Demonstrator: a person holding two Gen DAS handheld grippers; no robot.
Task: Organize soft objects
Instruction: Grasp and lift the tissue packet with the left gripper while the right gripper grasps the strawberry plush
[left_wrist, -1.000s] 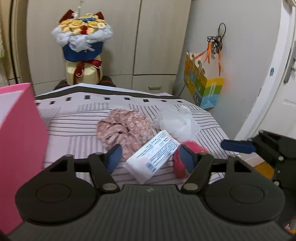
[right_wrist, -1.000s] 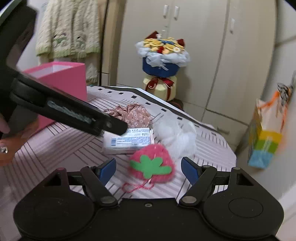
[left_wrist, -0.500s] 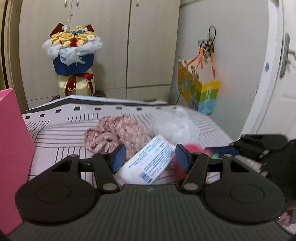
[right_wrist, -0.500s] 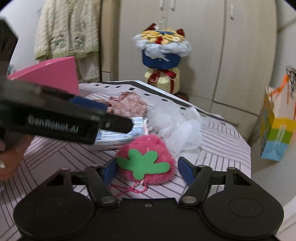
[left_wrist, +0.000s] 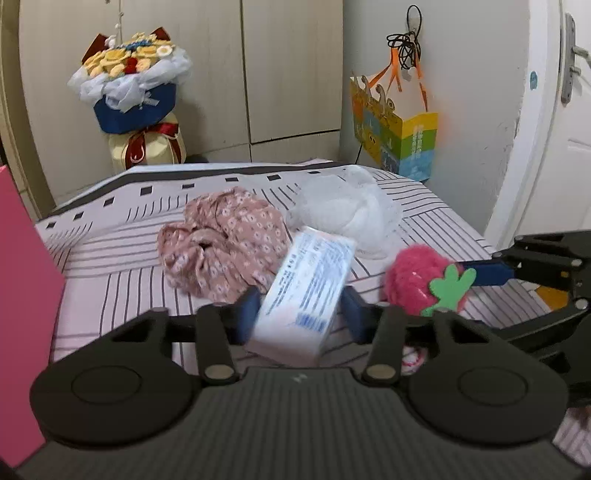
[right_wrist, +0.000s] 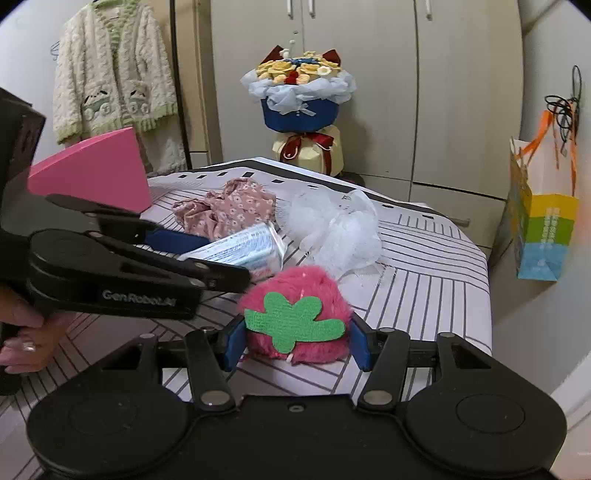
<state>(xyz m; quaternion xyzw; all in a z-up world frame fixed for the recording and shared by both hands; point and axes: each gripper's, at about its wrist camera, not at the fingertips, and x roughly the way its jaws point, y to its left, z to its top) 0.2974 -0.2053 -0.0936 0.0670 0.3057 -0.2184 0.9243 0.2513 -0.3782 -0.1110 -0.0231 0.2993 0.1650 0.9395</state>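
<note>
— Striped bed cover (left_wrist: 122, 280) fills the middle of the room, with cupboard doors (left_wrist: 291, 66) behind it and a paper gift bag (left_wrist: 397, 140) hanging on the wall. Where do the soft things lie?

— Take the pink floral cloth (left_wrist: 225, 247) as the mark. Just right of it lies a white mesh pouf (left_wrist: 347, 210); a pink box (right_wrist: 99, 173) stands to its left. A flower bouquet (right_wrist: 301, 96) stands behind it, beyond the bed.

— And the left gripper (left_wrist: 299, 314)?

— Its 2 blue fingers (left_wrist: 246, 308) are closed onto a white tissue pack (left_wrist: 310, 288), which sits tilted, its far end in front of the cloth.

— The right gripper (right_wrist: 295, 343)?

— Its fingers (right_wrist: 232, 341) press both sides of a fluffy pink strawberry toy (right_wrist: 295, 314) with a green felt leaf, in front of the pouf and right of the pack. Whether the toy rests on the bed or hangs clear, I cannot tell.
</note>
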